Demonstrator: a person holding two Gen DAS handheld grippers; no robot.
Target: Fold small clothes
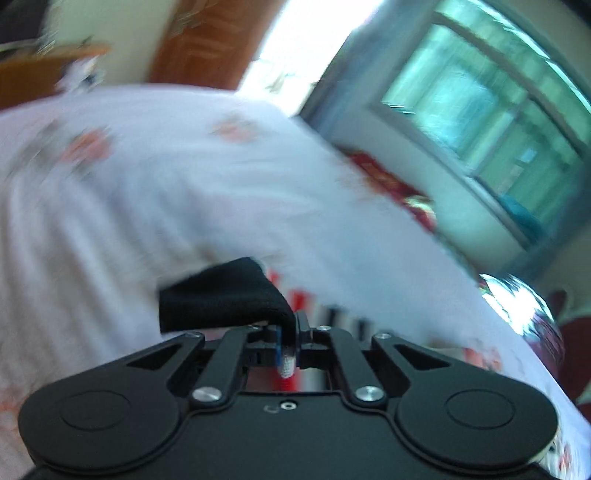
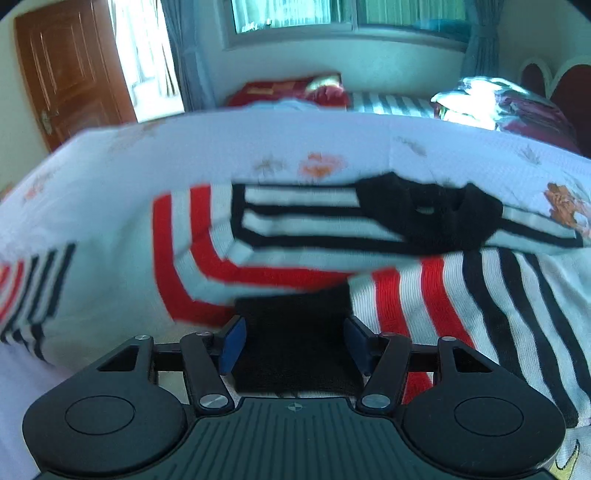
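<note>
A small knit sweater with red, white and black stripes lies on the white flowered bedspread. One sleeve is folded across its top, and the black collar shows there. My right gripper is open, with the sweater's black hem between its blue pads, untouched by either. My left gripper is shut on the sweater's black cuff, held just above the bedspread; a strip of the striped knit shows behind it.
A wooden door stands at the left and a window at the back. Red pillows and a maroon bundle lie at the far edge of the bed. The left wrist view is blurred by motion.
</note>
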